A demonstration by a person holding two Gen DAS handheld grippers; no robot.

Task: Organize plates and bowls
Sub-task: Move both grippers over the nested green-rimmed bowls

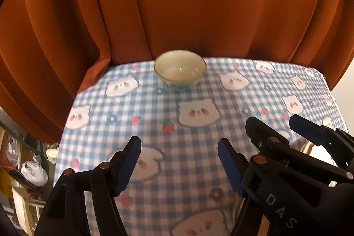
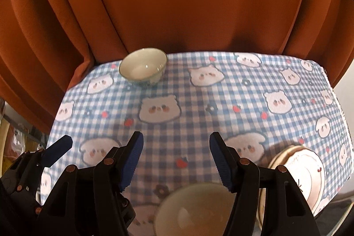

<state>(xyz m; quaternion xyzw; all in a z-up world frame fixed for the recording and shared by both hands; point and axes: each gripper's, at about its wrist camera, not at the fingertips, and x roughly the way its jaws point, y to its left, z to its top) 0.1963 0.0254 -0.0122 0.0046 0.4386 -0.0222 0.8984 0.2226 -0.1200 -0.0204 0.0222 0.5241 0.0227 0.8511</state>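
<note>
Right wrist view: right gripper (image 2: 176,159) released, jaws apart over a near bowl (image 2: 194,209), nothing pinched; left gripper (image 1: 179,166) likewise empty. Stacked plates (image 2: 307,171) lie just right of that bowl. Far bowl (image 2: 143,67), pale inside, patterned outside, stands upright at the tablecloth's (image 2: 221,103) back edge by the curtain (image 2: 177,3). Risk: a glazed rim could slip from narrow pads; reaching over may knock the near bowl.

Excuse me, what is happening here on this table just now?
A person holds two black grippers with blue pads over a blue checked tablecloth. The left gripper and the right gripper are both open and empty. A small pale bowl stands at the far edge, another pale bowl lies under the right gripper, beside a white plate.
</note>
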